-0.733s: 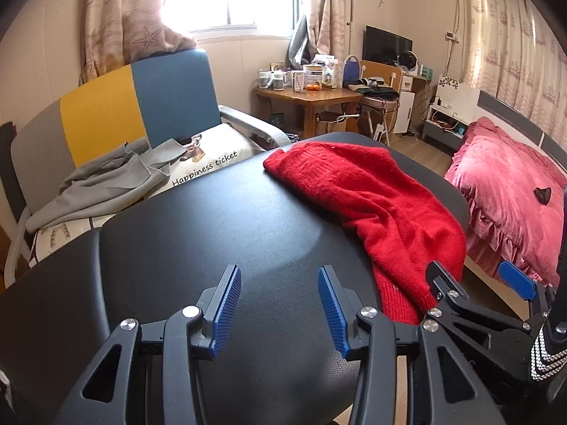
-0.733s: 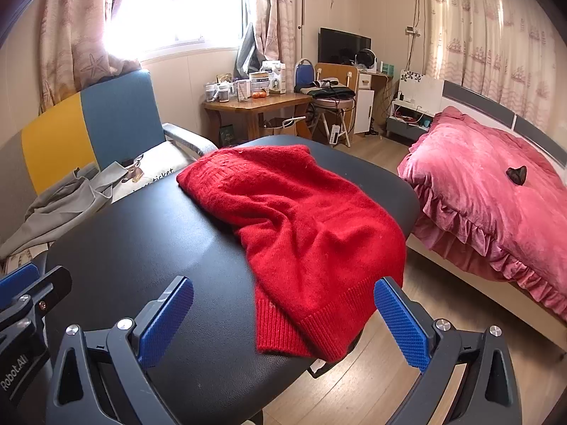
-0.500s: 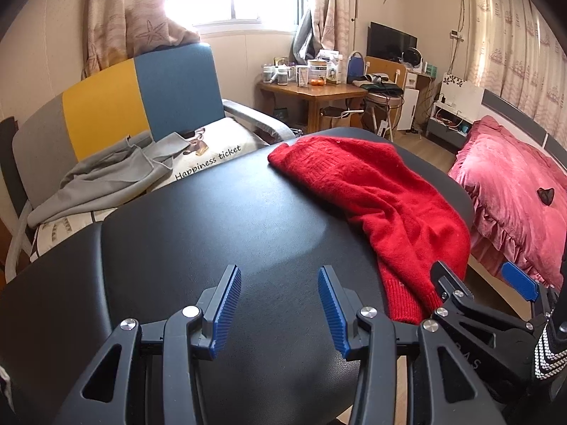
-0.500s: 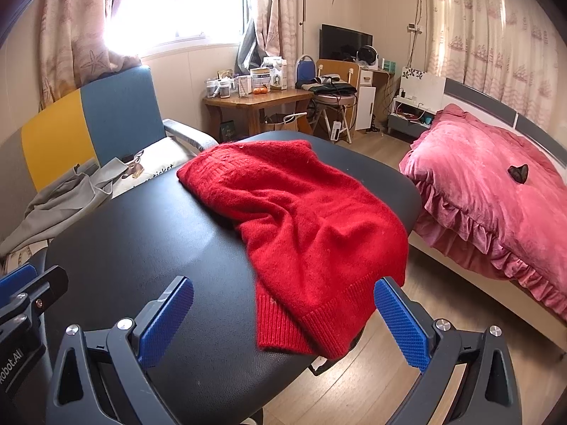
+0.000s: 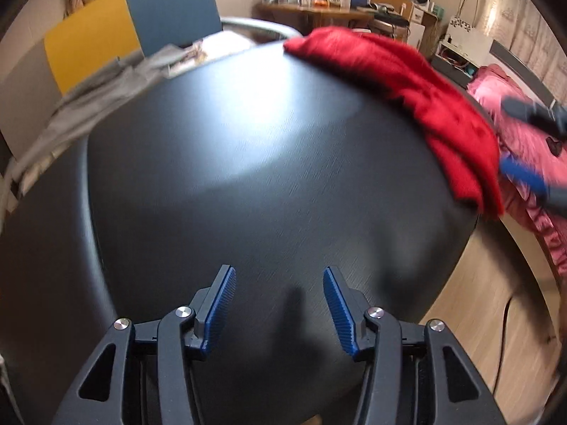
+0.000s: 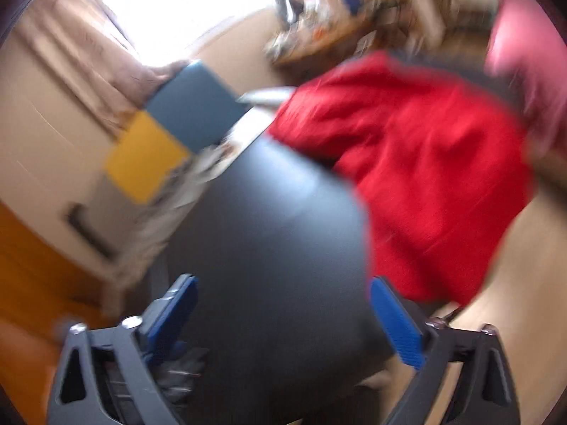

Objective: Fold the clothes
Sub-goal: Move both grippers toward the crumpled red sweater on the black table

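Note:
A red knitted sweater lies crumpled along the far right side of a round black table, its hem hanging over the edge. In the blurred right wrist view the sweater fills the upper right. My left gripper is open and empty above the table's near part. My right gripper is open wide and empty, tilted, near the table's edge. It also shows in the left wrist view, beside the sweater's hanging hem.
A grey garment lies on a chair with a yellow and blue back beyond the table's left. A pink bed stands to the right. A cluttered wooden desk is at the back. Wooden floor lies at right.
Both grippers have lifted and moved forward over the table. The right gripper has rolled to a tilt and swung towards the sweater's hem. The left jaws have stayed open.

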A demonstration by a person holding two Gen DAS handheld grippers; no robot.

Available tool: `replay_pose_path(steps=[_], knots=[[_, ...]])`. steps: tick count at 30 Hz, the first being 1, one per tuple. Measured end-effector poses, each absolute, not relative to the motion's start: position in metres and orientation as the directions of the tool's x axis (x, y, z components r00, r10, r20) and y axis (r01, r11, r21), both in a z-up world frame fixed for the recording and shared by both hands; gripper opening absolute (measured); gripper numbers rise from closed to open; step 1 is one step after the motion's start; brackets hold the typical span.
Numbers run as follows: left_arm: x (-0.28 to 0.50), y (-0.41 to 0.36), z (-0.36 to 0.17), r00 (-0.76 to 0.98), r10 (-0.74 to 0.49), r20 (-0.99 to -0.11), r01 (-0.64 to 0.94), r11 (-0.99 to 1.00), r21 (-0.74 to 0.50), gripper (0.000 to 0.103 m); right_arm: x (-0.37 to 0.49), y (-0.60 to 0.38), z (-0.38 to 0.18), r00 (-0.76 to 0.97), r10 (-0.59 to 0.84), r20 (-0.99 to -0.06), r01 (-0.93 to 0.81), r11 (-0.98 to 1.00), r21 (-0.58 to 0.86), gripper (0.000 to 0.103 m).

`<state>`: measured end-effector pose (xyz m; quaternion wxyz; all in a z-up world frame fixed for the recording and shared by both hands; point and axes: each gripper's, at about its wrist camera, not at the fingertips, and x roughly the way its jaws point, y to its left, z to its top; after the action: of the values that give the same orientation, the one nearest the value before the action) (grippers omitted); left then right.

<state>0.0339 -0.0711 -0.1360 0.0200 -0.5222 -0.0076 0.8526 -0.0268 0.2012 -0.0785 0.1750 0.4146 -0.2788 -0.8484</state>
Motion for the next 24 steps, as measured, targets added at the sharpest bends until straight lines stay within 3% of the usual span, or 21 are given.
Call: replay_pose_path(steps=[3,5,14,19,24], knots=[[0.05,-0.112,-0.153,-0.434,0.113,-0.894,0.025,-0.99,-0.137,0.051,-0.034,0.204,-0.073,-0.629,-0.52,-0.578,0.142,-0.808,0.572,0.086],[0.058,-0.138,-0.154,-0.458,0.135,-0.879,0.074,-0.979,-0.189,0.052,-0.044,0.205,-0.067,-0.651,-0.497,-0.574,0.162,-0.829,0.535,0.103],[0.067,-0.189,-0.166,-0.45,0.076,-0.89,0.203,-0.961,-0.185,0.052,-0.146,0.257,-0.075,-0.606,-0.301,-0.736,-0.026,-0.918,0.397,0.103],[0.034,-0.17,-0.146,-0.478,0.223,-0.85,0.105,-0.946,-0.307,0.052,-0.196,0.28,-0.095,-0.536,-0.149,-0.831,-0.086,-0.97,0.229,0.103],[-0.042,-0.094,-0.104,-0.494,0.411,-0.766,-0.141,-0.907,-0.396,0.052,-0.208,0.336,-0.102,-0.576,-0.014,-0.817,-0.253,-0.947,0.195,0.1]])
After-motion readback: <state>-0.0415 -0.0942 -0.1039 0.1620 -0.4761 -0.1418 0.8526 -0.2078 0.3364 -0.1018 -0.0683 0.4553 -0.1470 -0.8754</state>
